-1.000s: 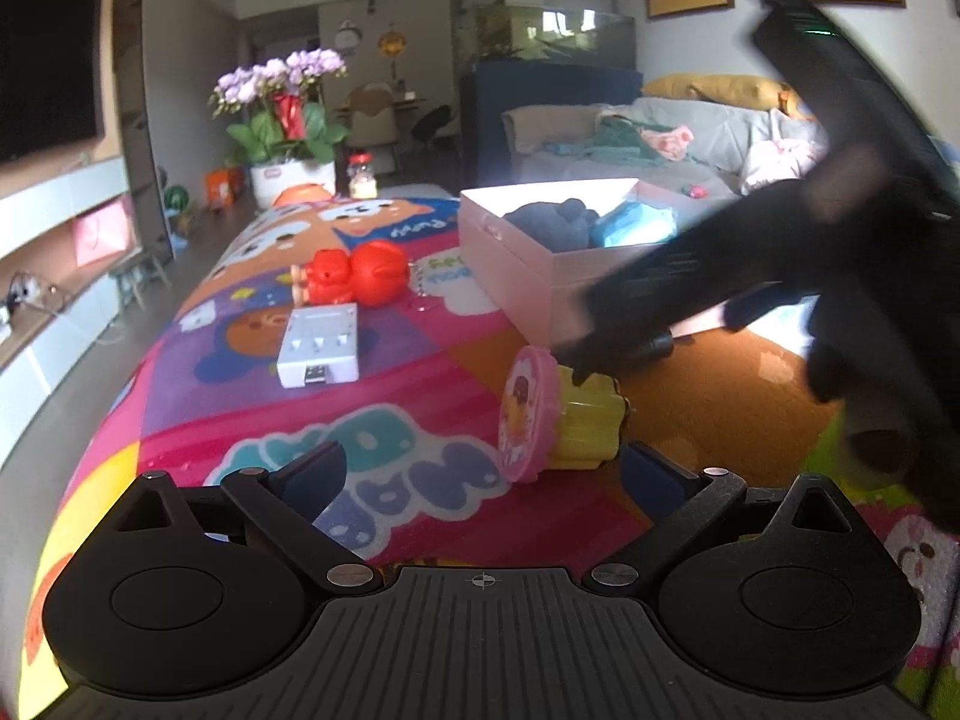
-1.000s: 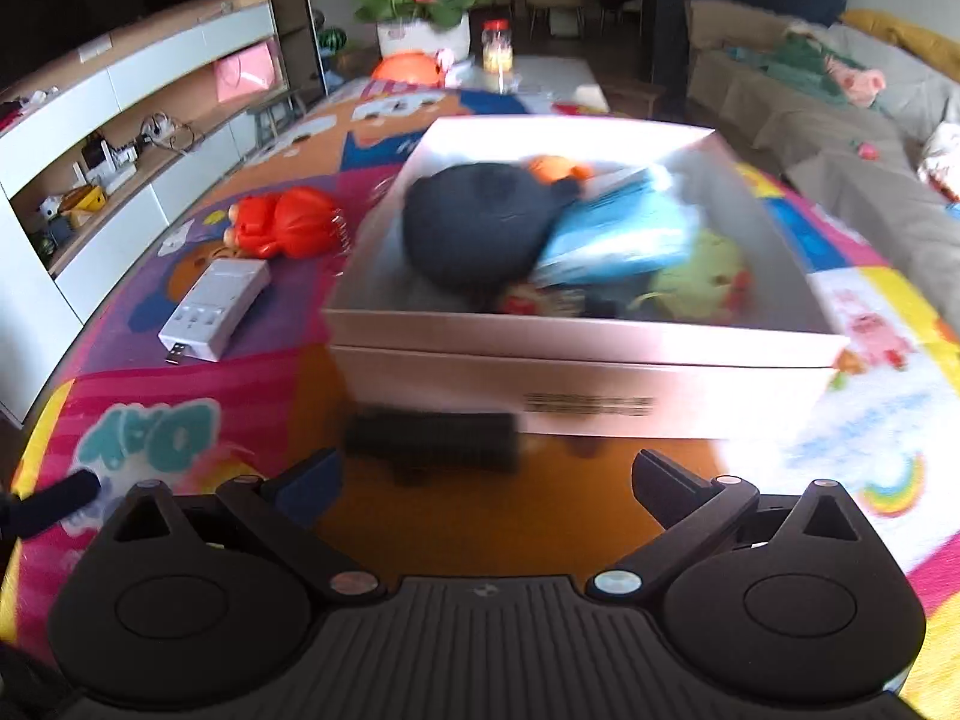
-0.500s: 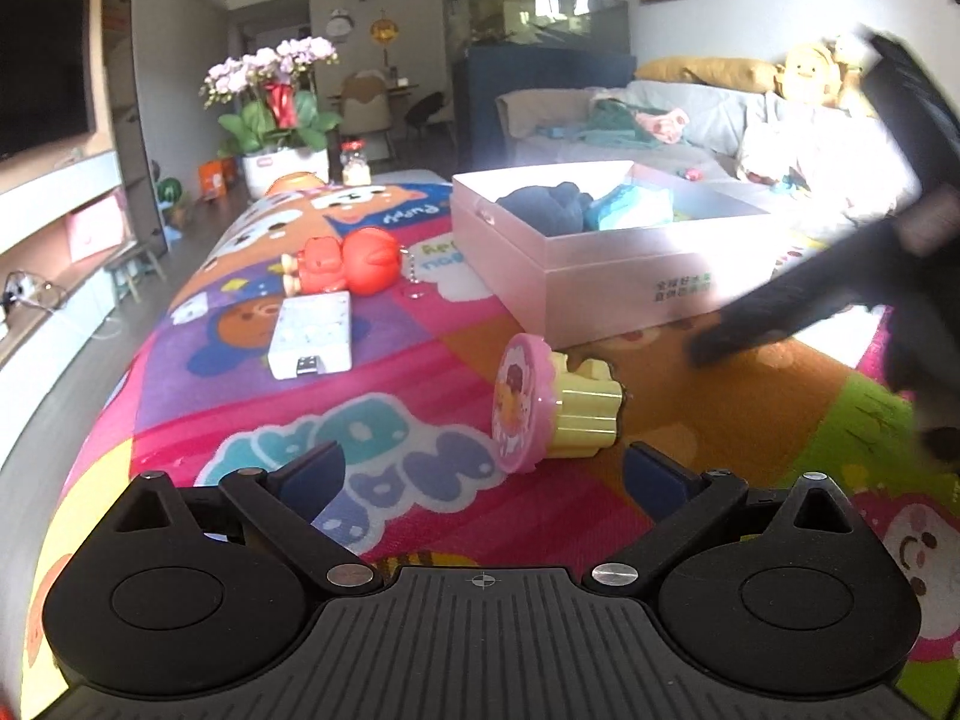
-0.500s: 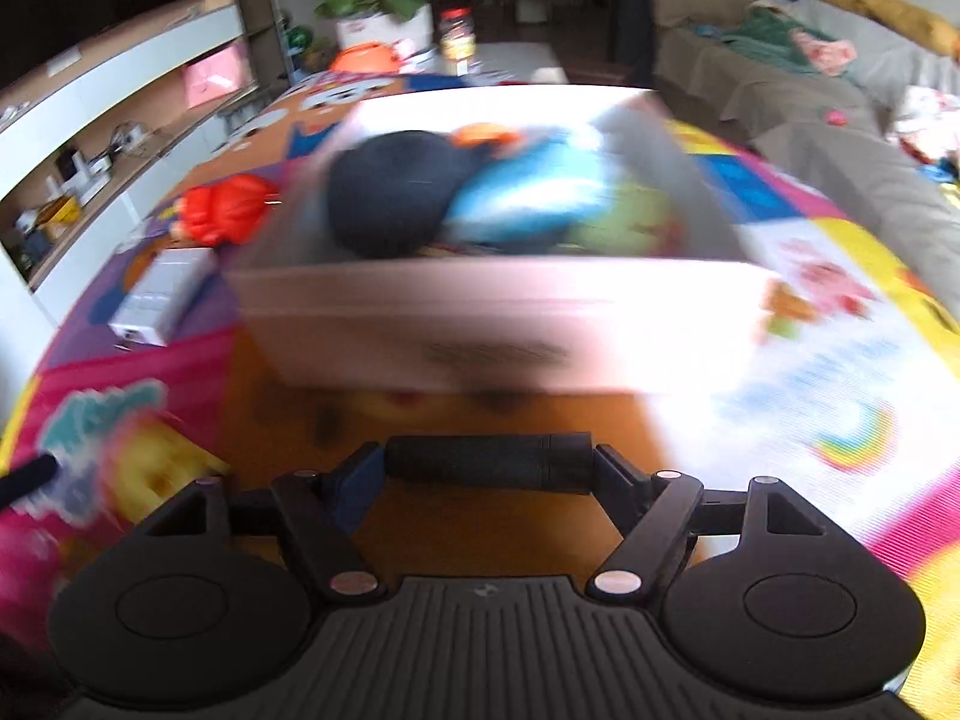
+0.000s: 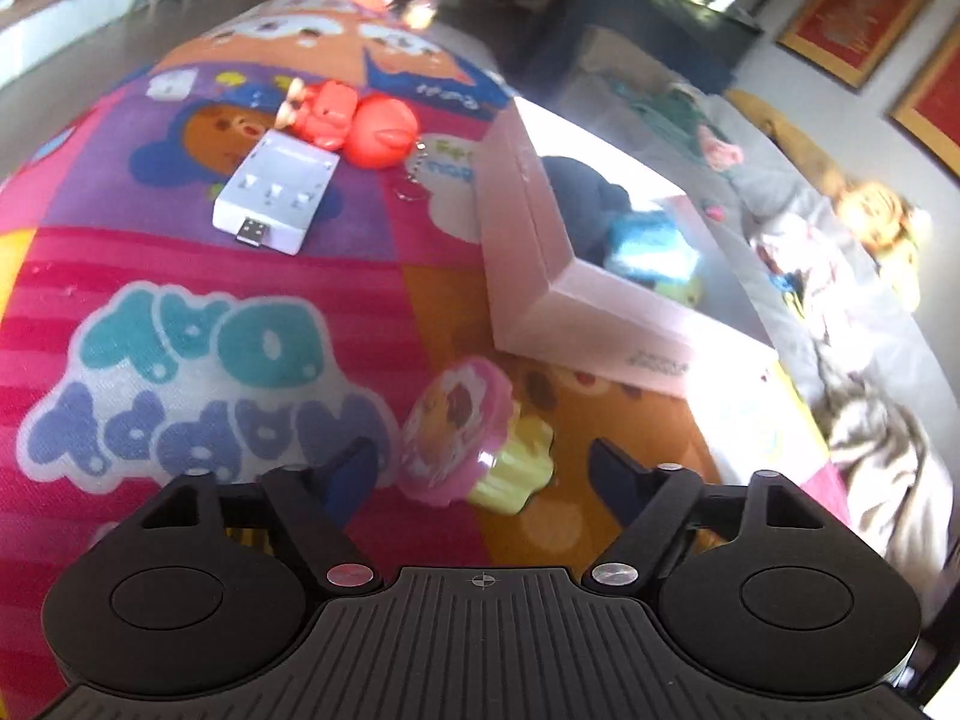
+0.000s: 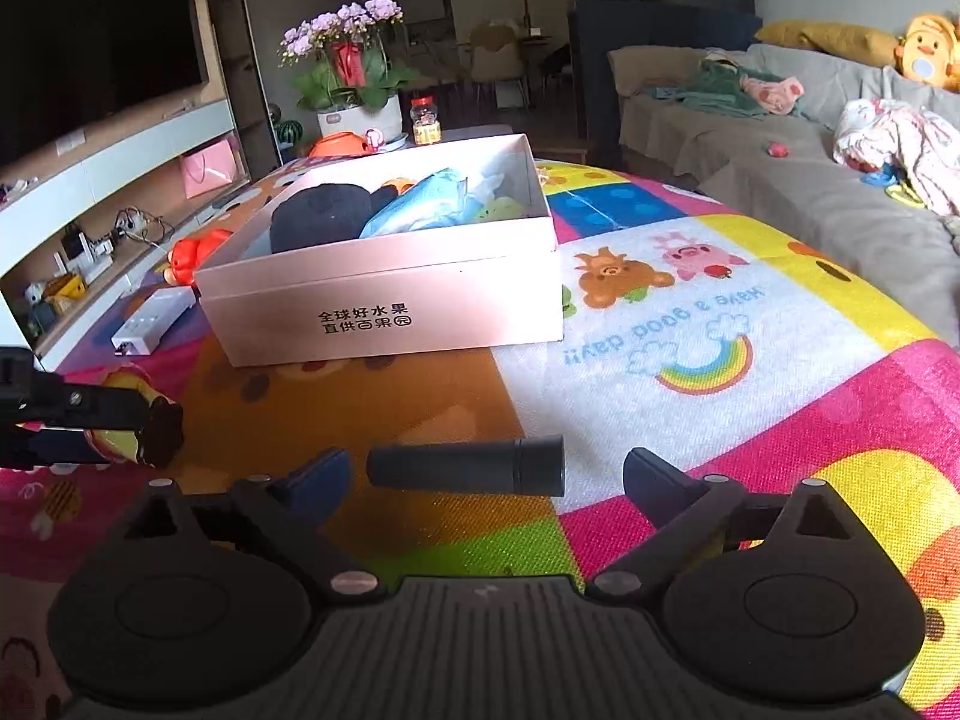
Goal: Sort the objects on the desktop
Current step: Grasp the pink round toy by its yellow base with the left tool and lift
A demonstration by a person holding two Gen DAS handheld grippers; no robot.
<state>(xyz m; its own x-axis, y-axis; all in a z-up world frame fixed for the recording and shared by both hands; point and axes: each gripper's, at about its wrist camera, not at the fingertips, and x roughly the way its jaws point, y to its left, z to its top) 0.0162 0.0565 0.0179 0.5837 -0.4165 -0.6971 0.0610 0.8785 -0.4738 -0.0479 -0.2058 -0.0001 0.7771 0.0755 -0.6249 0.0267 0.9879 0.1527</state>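
In the left wrist view we see our left gripper (image 5: 480, 468) closing, its jaws around a pink and yellow cupcake toy (image 5: 474, 450) on the play mat (image 5: 180, 300), pads apart from it. The cardboard box (image 5: 540, 276) holds a dark hat (image 5: 585, 198) and a blue packet (image 5: 651, 240).

In the right wrist view our right gripper (image 6: 483, 480) opens, a black cylinder (image 6: 468, 467) lying loose between its jaws.

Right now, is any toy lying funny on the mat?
Yes. The cupcake toy is tipped on its side near the box, pink top facing sideways. The black tube also lies flat on the mat, loose between open jaws.
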